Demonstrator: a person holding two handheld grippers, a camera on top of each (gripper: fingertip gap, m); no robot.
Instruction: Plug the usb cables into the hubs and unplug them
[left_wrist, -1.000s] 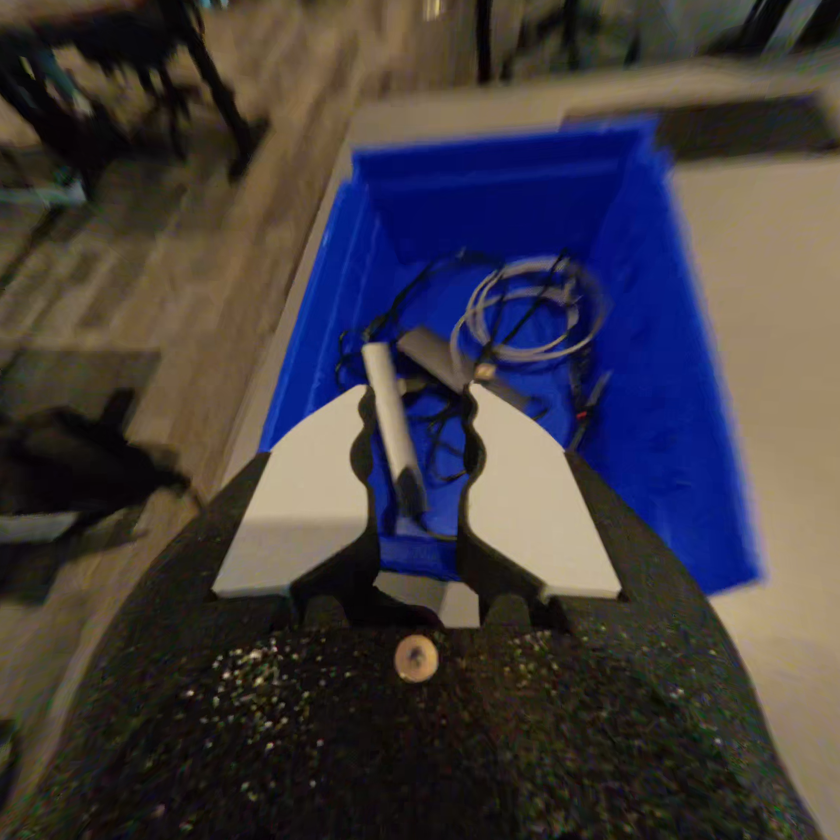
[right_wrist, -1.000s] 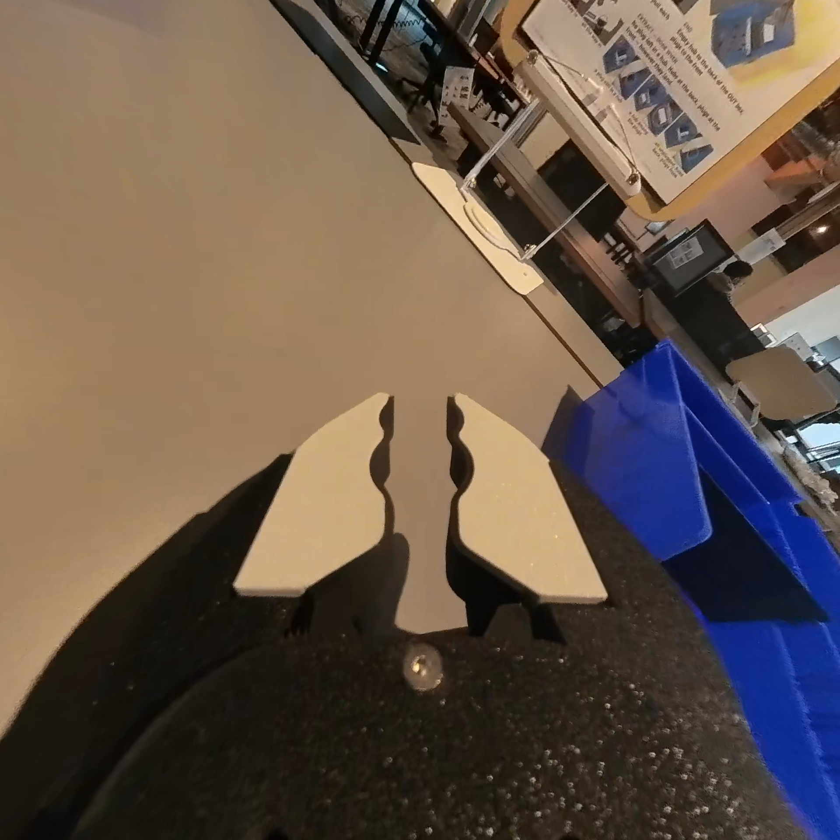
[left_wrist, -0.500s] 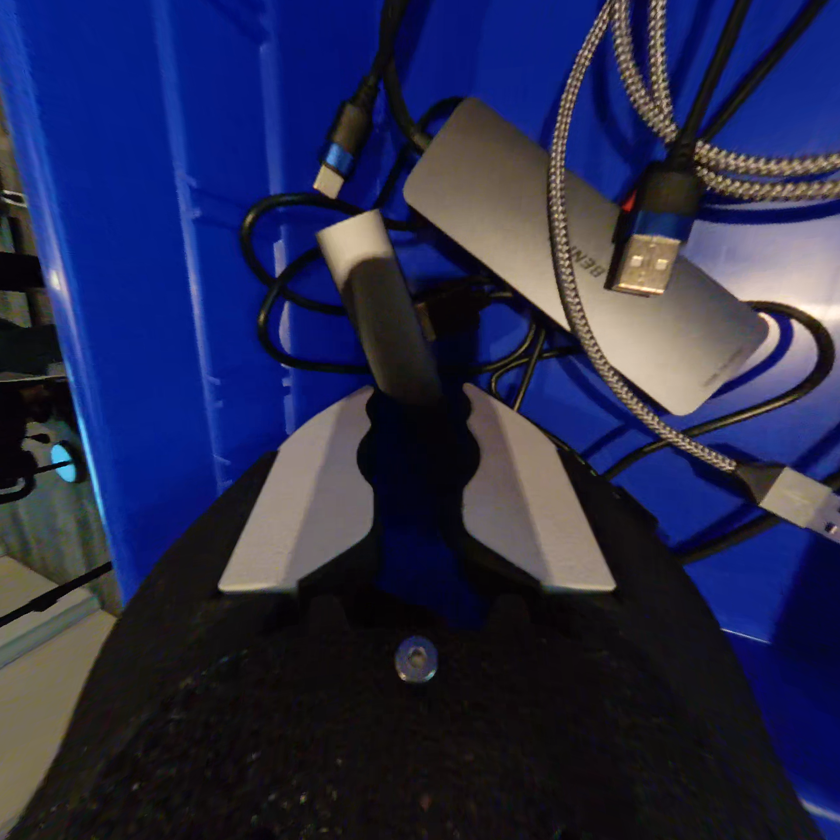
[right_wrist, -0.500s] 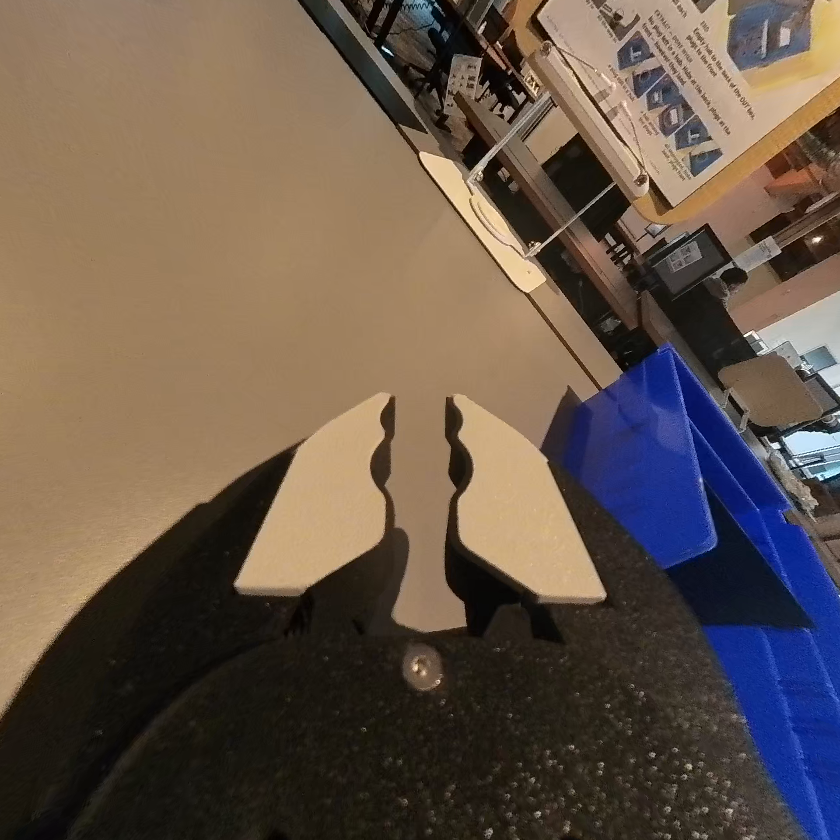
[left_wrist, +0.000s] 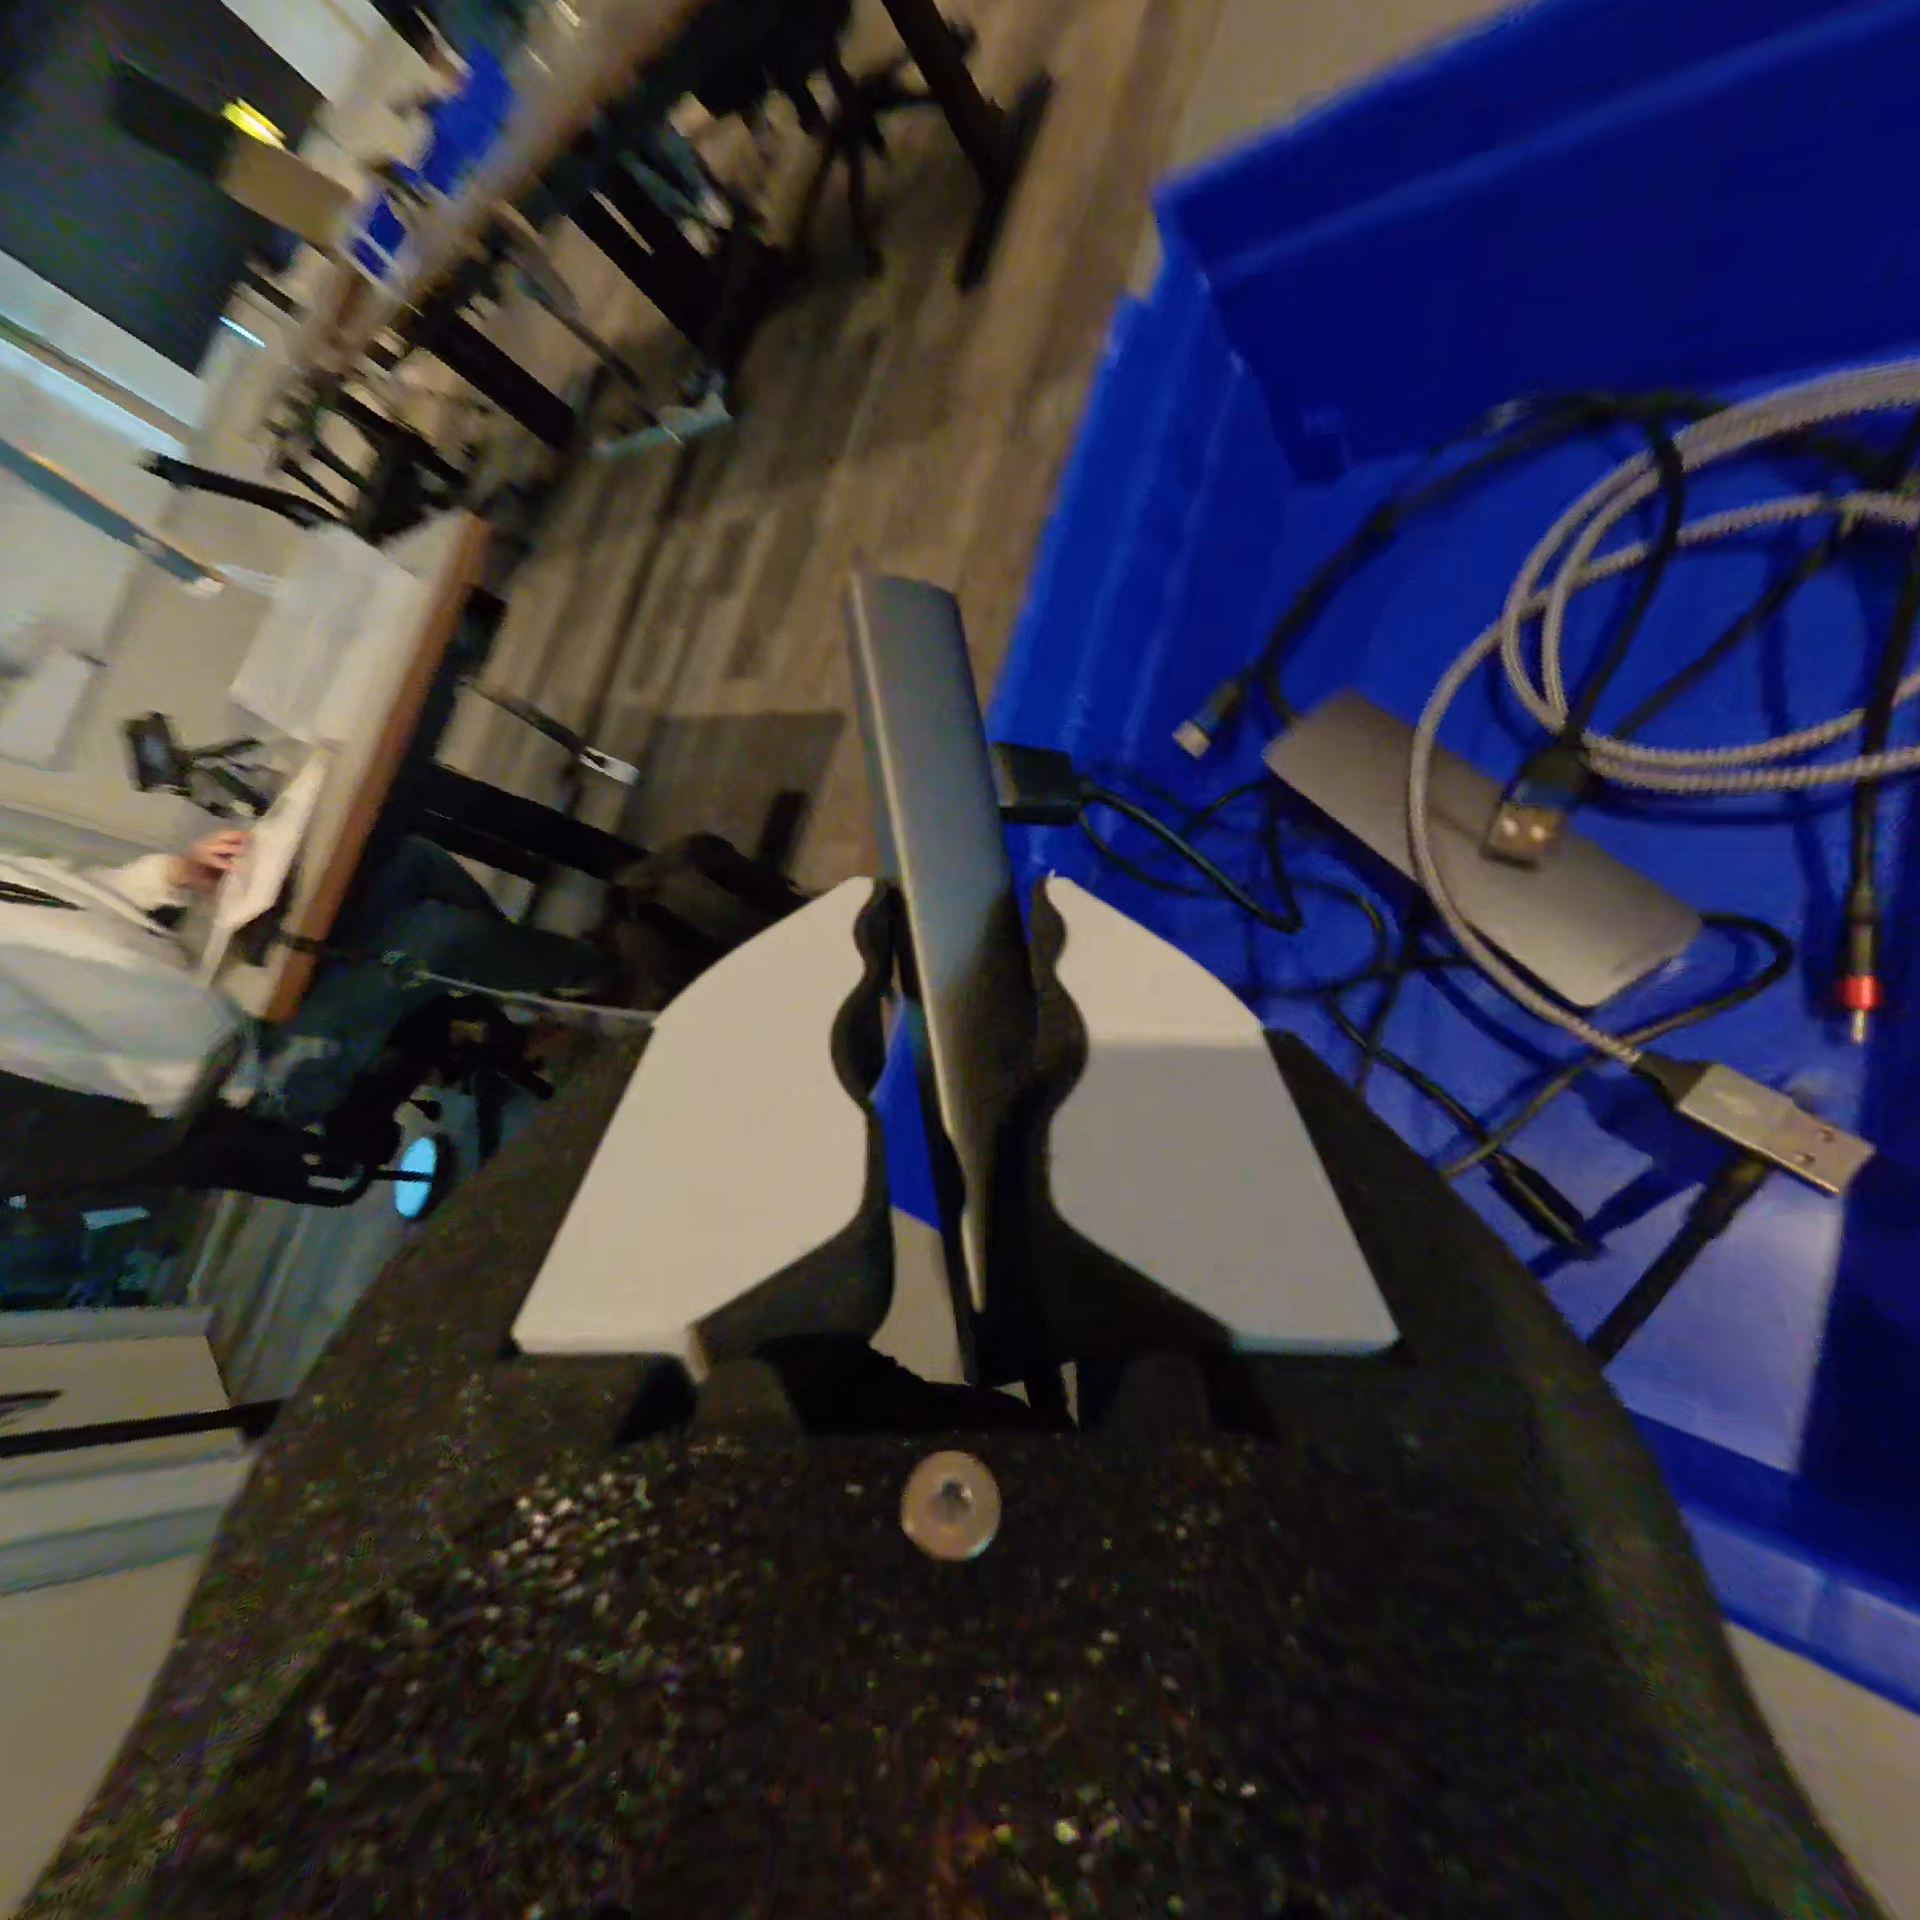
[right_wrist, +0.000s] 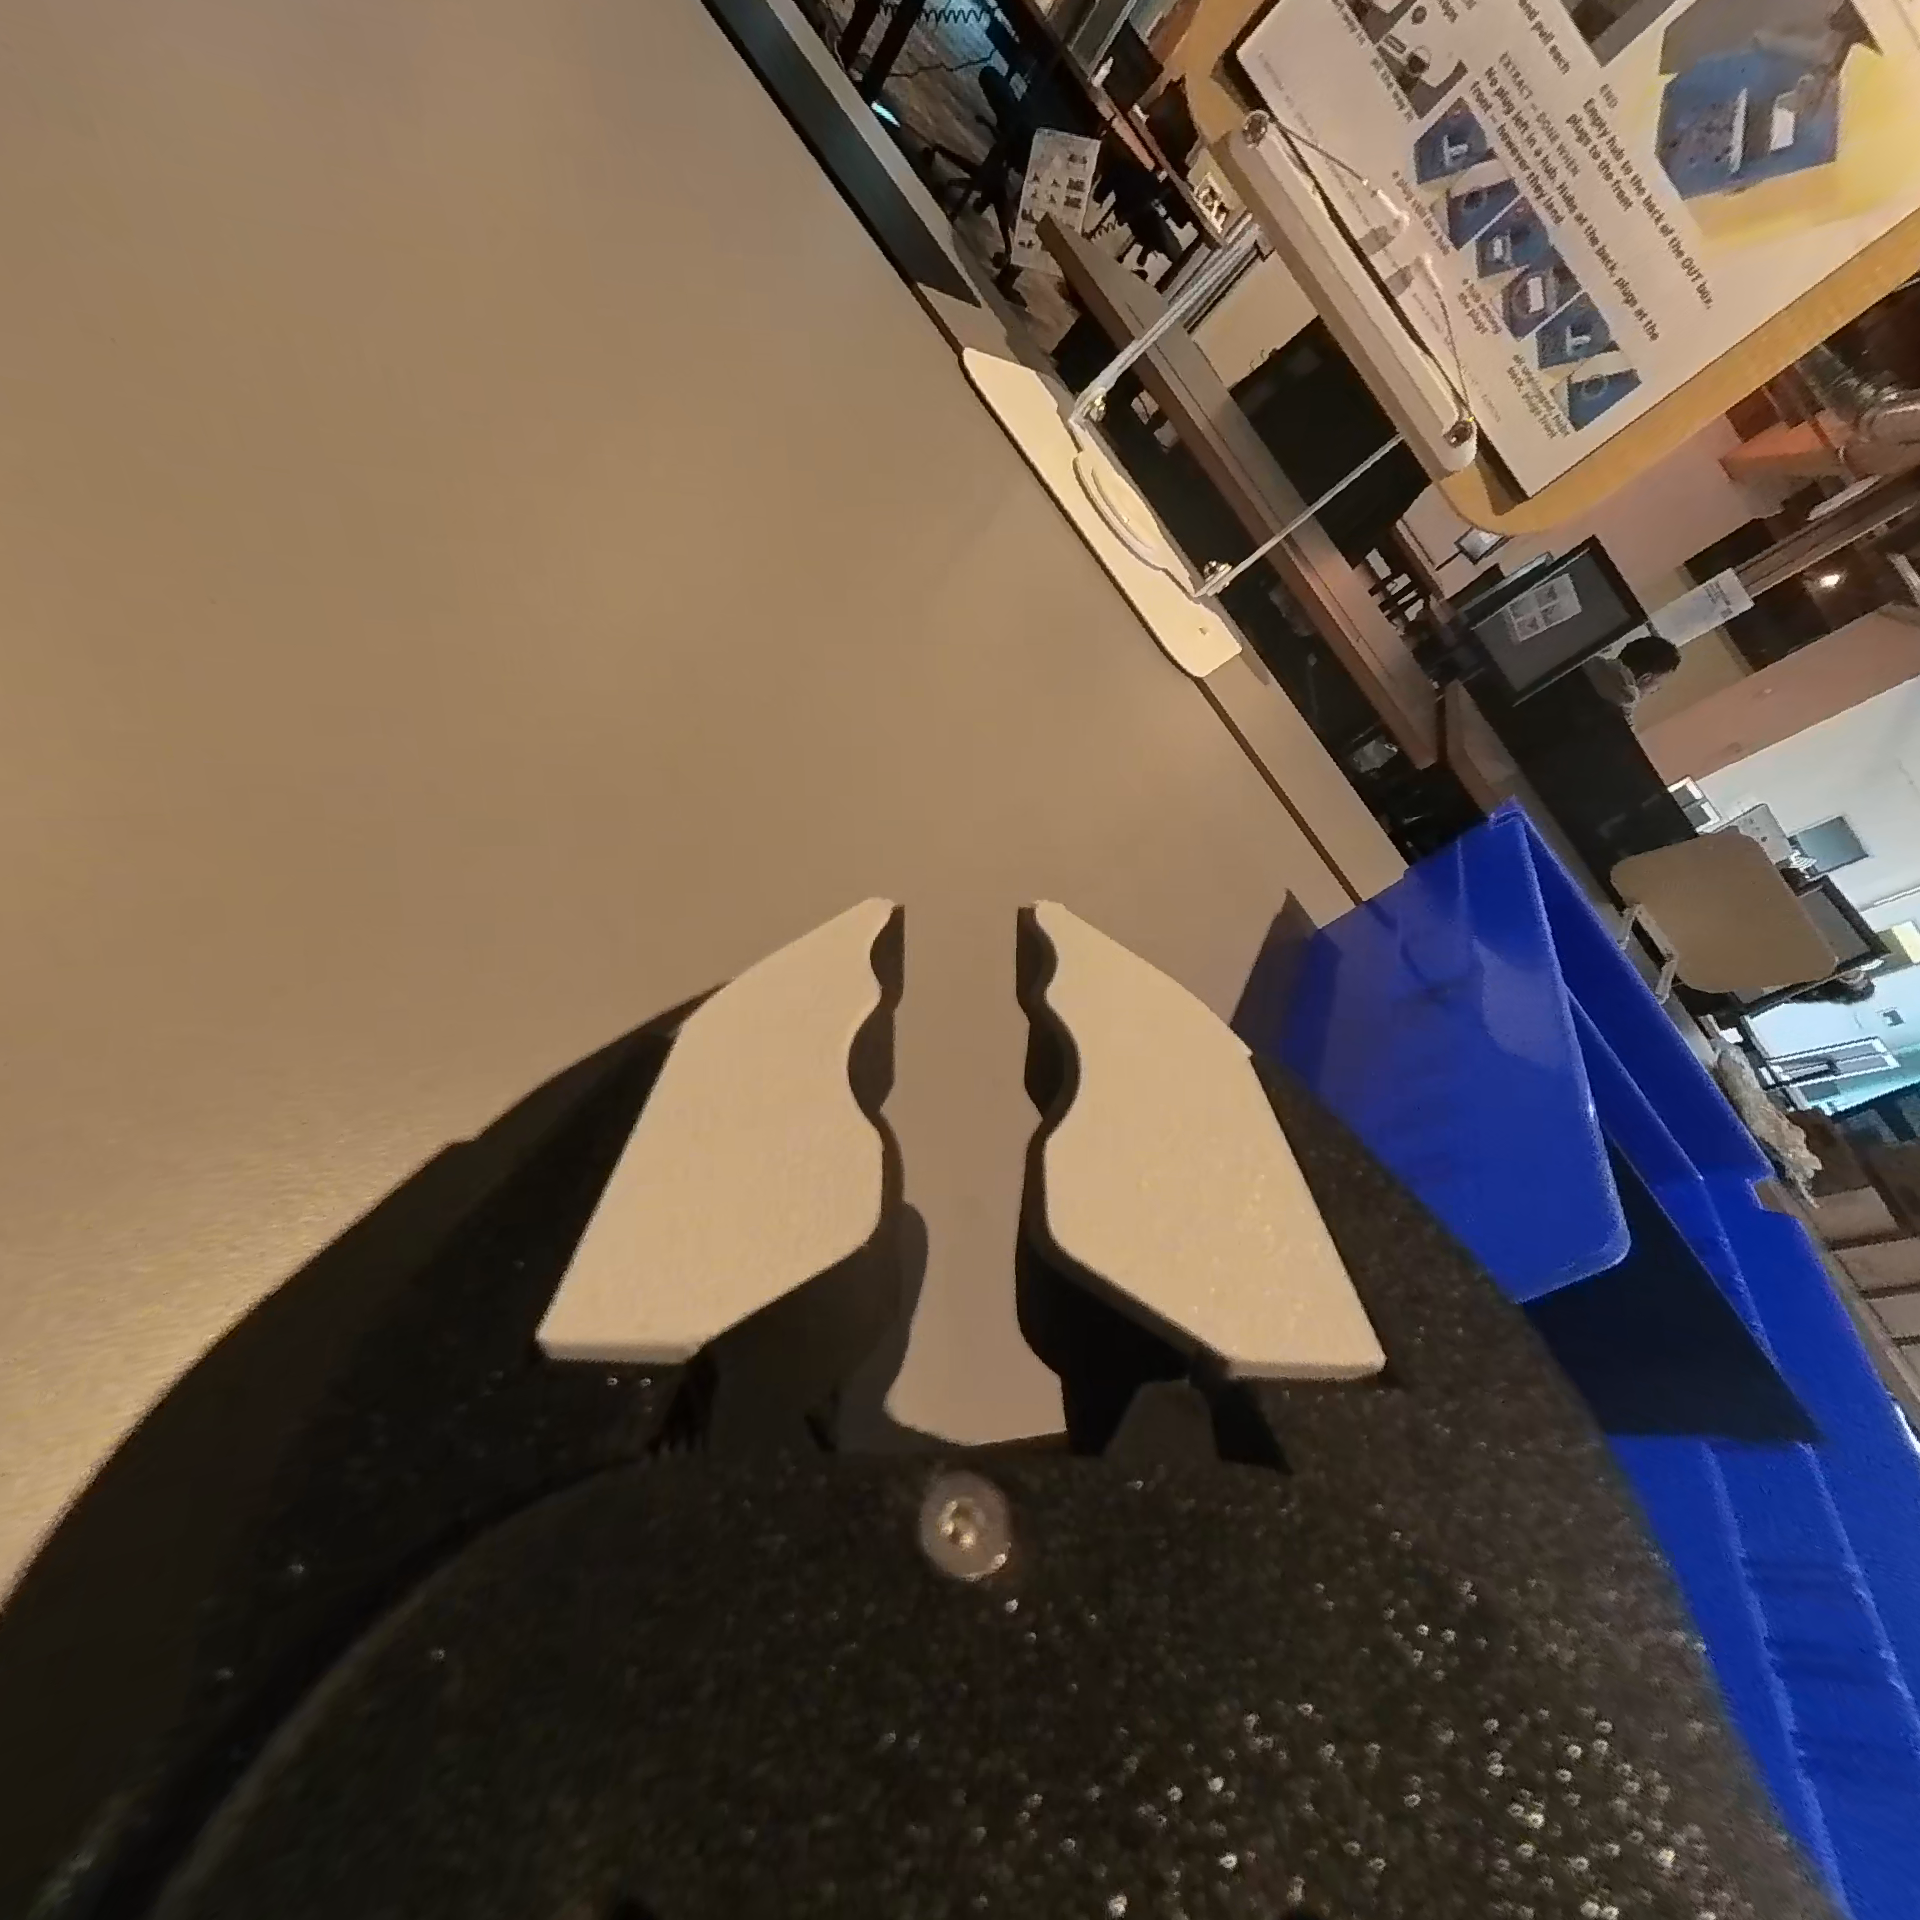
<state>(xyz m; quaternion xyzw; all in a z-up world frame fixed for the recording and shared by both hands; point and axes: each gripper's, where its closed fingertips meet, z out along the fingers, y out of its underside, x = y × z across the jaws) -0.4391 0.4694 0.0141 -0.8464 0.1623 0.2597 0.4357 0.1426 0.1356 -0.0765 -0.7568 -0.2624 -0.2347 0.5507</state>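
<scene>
**Left claw grips a hub; right claw idle**

Left claw (left_wrist: 956, 914) of mine is clenched on a slim grey hub (left_wrist: 925, 748), held upright at the blue bin (left_wrist: 1101, 582) edge, a black cable (left_wrist: 1132, 821) plugged into its side. Another hub (left_wrist: 1475, 852) lies in the bin among braided cables (left_wrist: 1621, 623). My right claw (right_wrist: 958, 914) is released, empty, over the table (right_wrist: 416, 520).

The braided cable (left_wrist: 1621, 634) is cut off at the right picture edge; the held hub's (left_wrist: 930, 831) lower end is hidden between the jaws
</scene>
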